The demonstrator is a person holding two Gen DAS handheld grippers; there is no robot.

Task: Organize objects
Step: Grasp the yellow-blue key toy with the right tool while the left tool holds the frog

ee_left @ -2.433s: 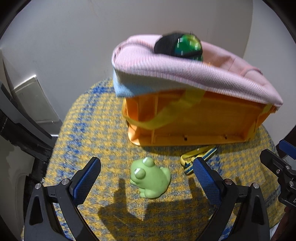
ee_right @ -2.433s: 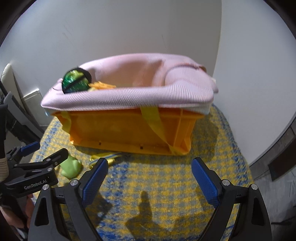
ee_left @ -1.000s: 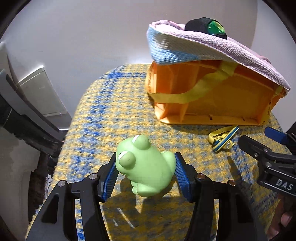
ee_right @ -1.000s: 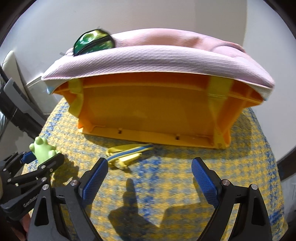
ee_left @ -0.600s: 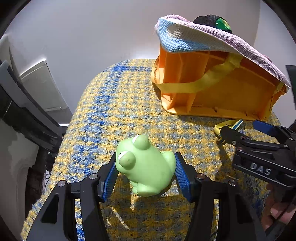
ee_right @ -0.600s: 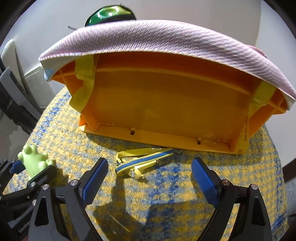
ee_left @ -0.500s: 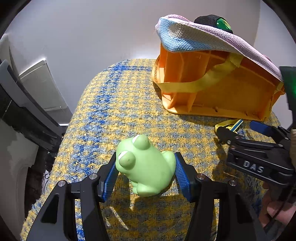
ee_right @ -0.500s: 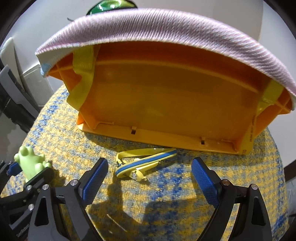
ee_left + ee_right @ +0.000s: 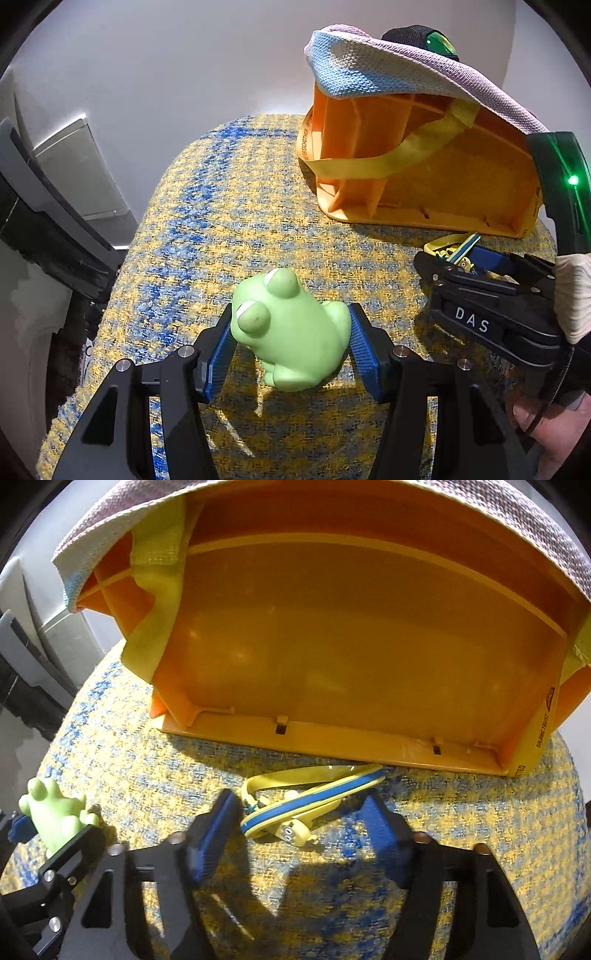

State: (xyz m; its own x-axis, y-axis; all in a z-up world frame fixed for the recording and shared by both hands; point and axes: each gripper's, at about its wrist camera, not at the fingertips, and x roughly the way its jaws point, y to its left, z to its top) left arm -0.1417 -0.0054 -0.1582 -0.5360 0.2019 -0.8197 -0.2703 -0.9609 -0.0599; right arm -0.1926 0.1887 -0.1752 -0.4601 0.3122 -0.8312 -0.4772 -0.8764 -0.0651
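Note:
A green rubber frog (image 9: 291, 332) sits between the blue pads of my left gripper (image 9: 291, 345), which is shut on it just above the woven yellow-and-blue cloth (image 9: 229, 221). The frog (image 9: 55, 814) also shows at the left edge of the right wrist view. My right gripper (image 9: 299, 823) is closing around a yellow-and-blue strap with a small yellow figure (image 9: 306, 805); the left pad is at the strap's end, the right pad still apart from it. Behind stands an orange crate (image 9: 351, 646) with a pink cloth (image 9: 535, 520) draped over it.
A green-and-black ball (image 9: 432, 38) rests on top of the pink cloth (image 9: 406, 70). A yellow band (image 9: 388, 158) hangs across the crate (image 9: 443, 177). A grey wall lies behind, dark furniture (image 9: 44, 221) at the left. A hand (image 9: 550, 435) holds the right gripper (image 9: 461, 258).
My right gripper's jaws have narrowed around the yellow-and-blue strap and it has come lower and closer to it. The left gripper still holds the frog in the same place.

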